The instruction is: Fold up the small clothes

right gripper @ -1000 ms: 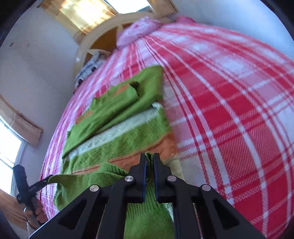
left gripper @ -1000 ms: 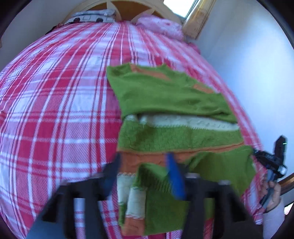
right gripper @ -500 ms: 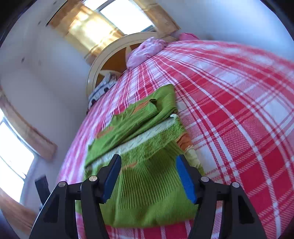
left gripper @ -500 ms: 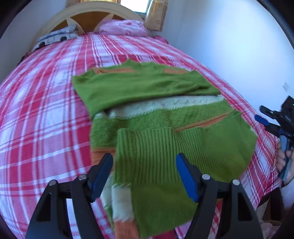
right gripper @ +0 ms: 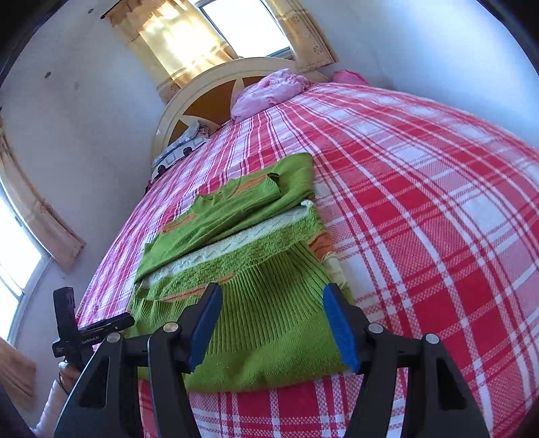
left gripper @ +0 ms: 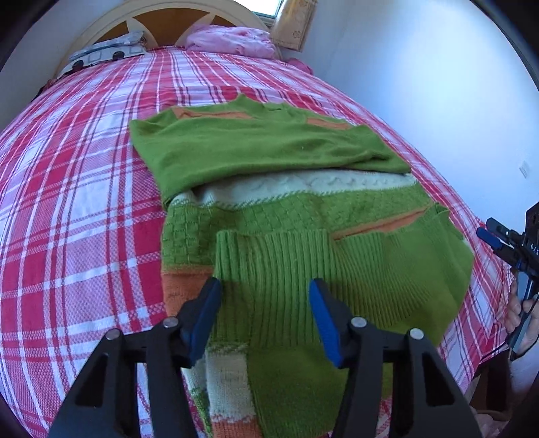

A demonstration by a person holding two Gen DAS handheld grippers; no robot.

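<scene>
Only the right wrist view shows the window (right gripper: 242,27). One green knitted sweater (left gripper: 286,215) lies on the bed (left gripper: 77,209), perhaps covering another garment. The left gripper (left gripper: 264,313) is closing around nothing; the right gripper (right gripper: 273,323) stands released.

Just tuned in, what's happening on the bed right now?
A person with a gripper in each hand is folding a green knitted sweater on the red plaid bedspread. Its ribbed lower part is already folded up over the body. The left gripper is closing above the ribbing, pinching nothing; the right gripper is open, holding nothing.
</scene>
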